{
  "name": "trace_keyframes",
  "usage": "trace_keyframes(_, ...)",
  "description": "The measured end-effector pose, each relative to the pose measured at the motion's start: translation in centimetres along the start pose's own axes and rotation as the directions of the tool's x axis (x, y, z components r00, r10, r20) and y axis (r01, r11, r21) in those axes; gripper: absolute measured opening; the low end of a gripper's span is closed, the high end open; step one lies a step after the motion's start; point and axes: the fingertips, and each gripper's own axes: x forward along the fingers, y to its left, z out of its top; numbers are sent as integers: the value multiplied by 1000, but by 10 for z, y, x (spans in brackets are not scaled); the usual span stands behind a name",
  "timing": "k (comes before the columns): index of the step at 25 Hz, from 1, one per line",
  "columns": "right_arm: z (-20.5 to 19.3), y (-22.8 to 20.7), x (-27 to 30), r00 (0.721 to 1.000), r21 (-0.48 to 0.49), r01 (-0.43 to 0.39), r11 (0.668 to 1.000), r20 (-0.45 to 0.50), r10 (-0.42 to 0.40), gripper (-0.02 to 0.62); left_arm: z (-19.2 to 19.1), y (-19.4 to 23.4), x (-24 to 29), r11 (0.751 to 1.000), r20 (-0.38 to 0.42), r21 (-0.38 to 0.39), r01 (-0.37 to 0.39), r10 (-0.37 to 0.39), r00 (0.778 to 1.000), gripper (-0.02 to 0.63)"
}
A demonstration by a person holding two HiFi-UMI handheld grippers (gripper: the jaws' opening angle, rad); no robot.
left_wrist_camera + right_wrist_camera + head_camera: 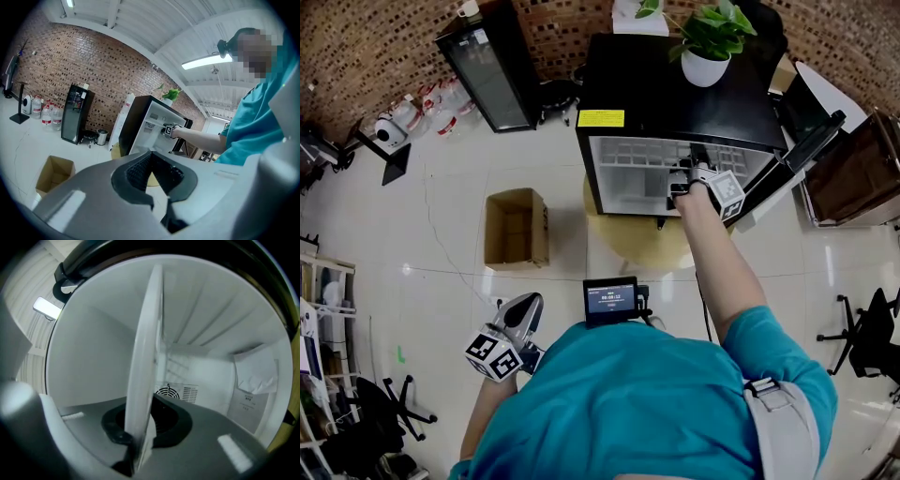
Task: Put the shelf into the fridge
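right gripper: the right gripper (pixel 683 184) is clenched on the near edge of the shelf (pixel 147 343), at the end of an outstretched arm, just inside the open front of the fridge (pixel 656 94).
left gripper: the left gripper (pixel 150 158) has its pads pressed together with nothing between them; it hangs low at the person's side, well apart from the fridge.
shelf: a white panel seen edge-on in the right gripper view, running straight ahead of the gripper into the cavity. most of it is already inside.
beyond the gripper: a fan grille (pixel 165 392) on the back wall, dead ahead past the far edge of the shelf; a paper leaflet (pixel 253 380) on the wall to one side of it.
beside the shelf: ribbed ledges (pixel 211 329) run along the wall on one side of the panel. whether an edge already sits on one of them cannot be told.
step in hand: judged as sliding the shelf home along its ledges.
how to do it well: keep the panel square to the back wall so both side edges ride matching ledges; a skewed panel would likely jam. push straight ahead along the gripper's own line, slowly, and let go only once the shelf bears on both sides.
watch for: the door (pixel 806 150) stands open beside the arm, and a potted plant (pixel 705 66) sits on top of the fridge, above the gripper. a hard shove could rock it.
progress: likely late in the task, with seating and release left.
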Motion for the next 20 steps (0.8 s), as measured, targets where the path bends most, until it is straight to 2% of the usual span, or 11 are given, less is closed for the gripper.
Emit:
trace_keyframes(9, 6, 1, 15, 1000, -4, -5, 1000, 12, 5, 21, -5, -2, -7, 999, 3, -26, -41, 41, 999, 3)
trace_keyframes(20, 8, 0, 22, 1000, -30, -18, 999, 5, 18, 28, -4, -2, -9, 999, 17, -6, -42, 42, 999, 3)
